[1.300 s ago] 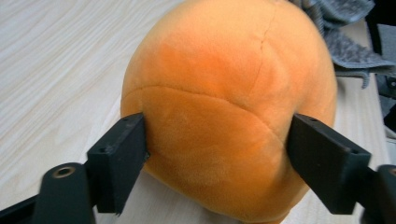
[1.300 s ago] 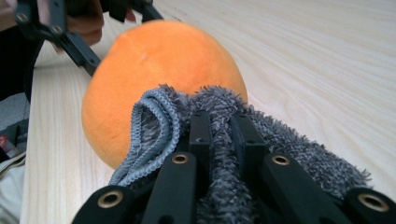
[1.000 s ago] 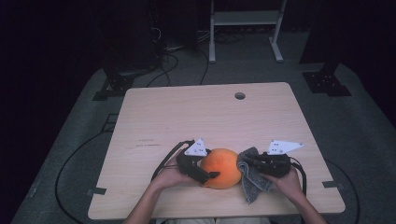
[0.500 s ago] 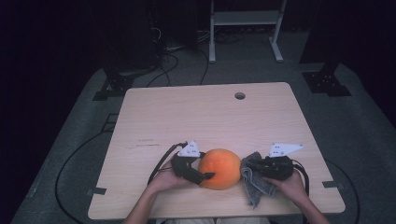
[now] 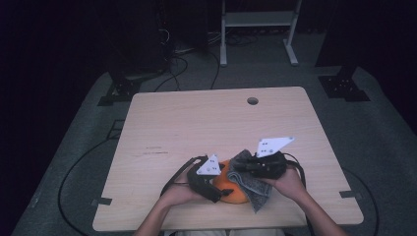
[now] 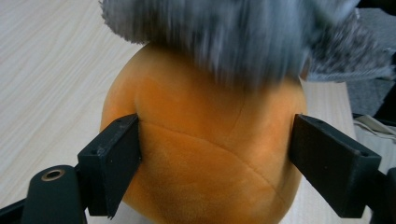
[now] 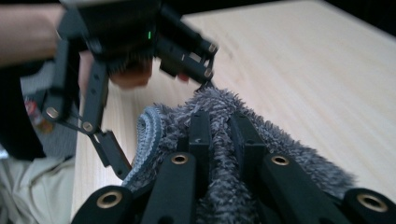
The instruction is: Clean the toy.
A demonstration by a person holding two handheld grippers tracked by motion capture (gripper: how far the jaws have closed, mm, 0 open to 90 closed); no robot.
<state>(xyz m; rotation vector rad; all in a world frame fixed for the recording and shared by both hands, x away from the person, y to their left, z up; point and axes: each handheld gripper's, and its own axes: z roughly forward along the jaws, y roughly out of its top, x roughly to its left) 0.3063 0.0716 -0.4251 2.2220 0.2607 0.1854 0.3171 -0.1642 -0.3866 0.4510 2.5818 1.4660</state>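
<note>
Low and centre in the high view, the orange plush ball sits on the counter. The left tool clamps its sides; the right tool is shut on the grey cloth. Wiping goes best with a steady left grip and light strokes.

The high view looks forward and down from above the person's edge of the surface, taking in all of it, with the orange plush ball near that edge. The left gripper view sits very close to the ball, facing it level. The right gripper view looks from just above the ball, along a grey cloth, towards the surface's far side. All three views share the ball's surroundings and the cloth.
</note>
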